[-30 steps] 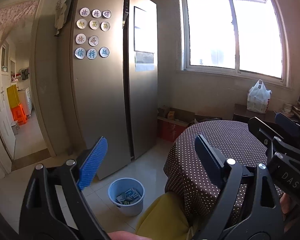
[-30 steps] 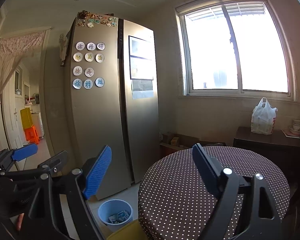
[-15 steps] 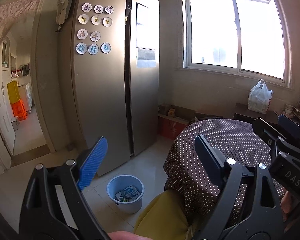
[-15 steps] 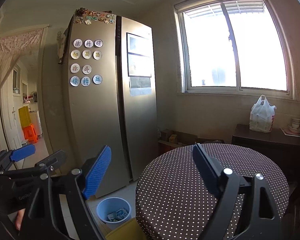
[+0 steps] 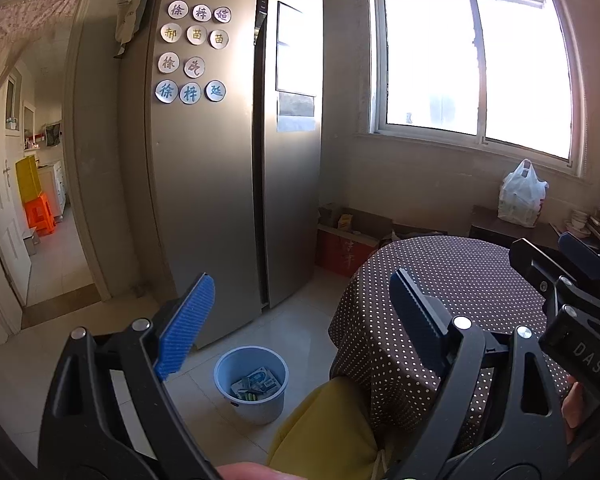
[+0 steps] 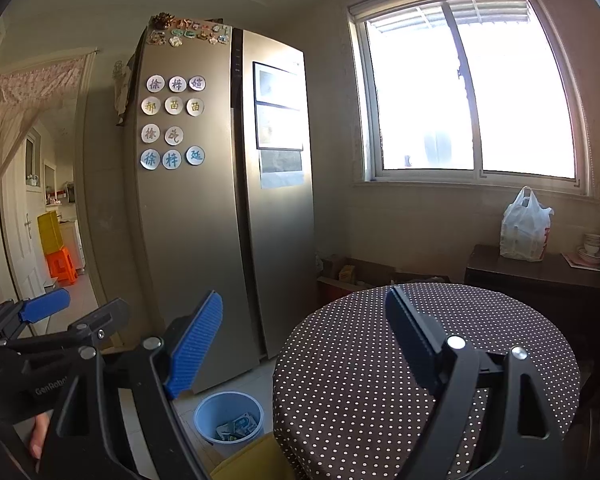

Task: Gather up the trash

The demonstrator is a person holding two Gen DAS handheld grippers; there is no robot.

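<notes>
Both grippers are held up in the air with jaws spread wide and nothing between them — the left gripper [image 5: 300,312] over the floor, the right gripper [image 6: 304,328] above the edge of the round table [image 6: 380,380] with its dotted brown cloth. The blue bin [image 5: 256,404] stands on the pale tiles at about six o'clock in the left view, just beside the table's hanging cloth and in front of the steel fridge [image 5: 220,200]. Crumpled trash [image 5: 256,385] lies inside it. A white plastic bag [image 6: 525,227] sits on the dark sideboard [image 6: 540,276] at three o'clock, under the window.
</notes>
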